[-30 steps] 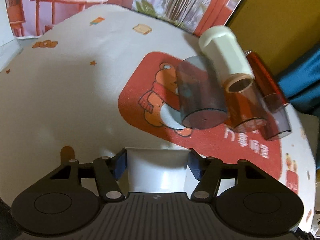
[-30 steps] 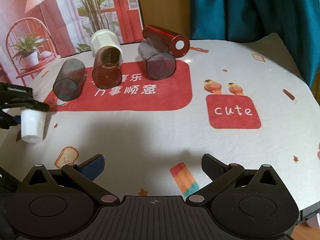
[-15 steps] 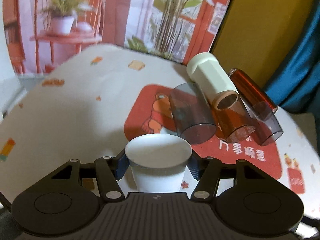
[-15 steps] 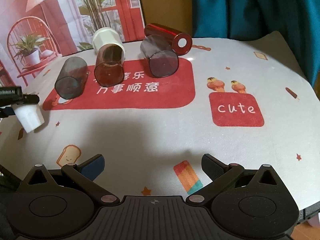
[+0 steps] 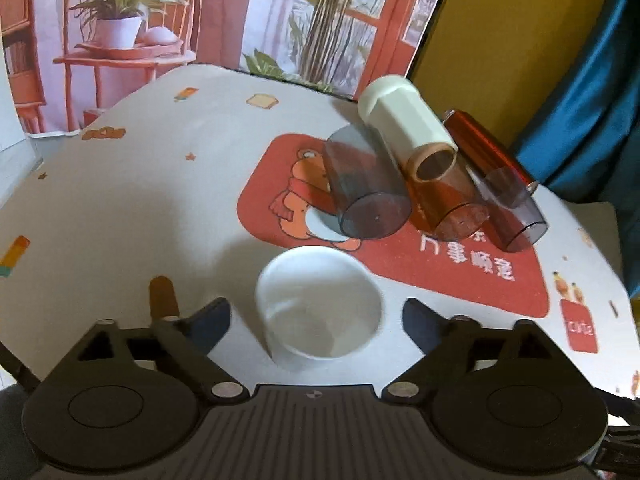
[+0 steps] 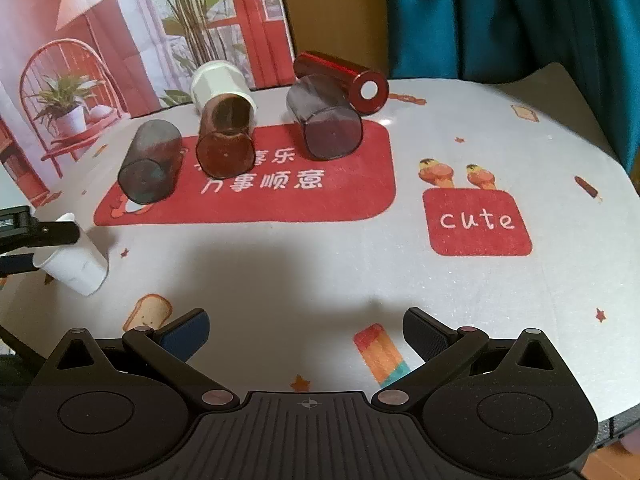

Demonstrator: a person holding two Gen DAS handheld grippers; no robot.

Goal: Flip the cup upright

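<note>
Your left gripper [image 5: 316, 316] has its fingers spread wide, with the white cup [image 5: 318, 306] between them, mouth up and touching neither finger. From the right wrist view the cup [image 6: 74, 258] looks tilted near the table's [image 6: 320, 248] left edge, by the left gripper's fingers [image 6: 44, 234]. Your right gripper [image 6: 306, 328] hovers over the table, fingers spread around nothing. Five other cups lie on their sides at the far end, among them a grey cup [image 5: 364, 186] and a cream cup [image 5: 404, 114].
</note>
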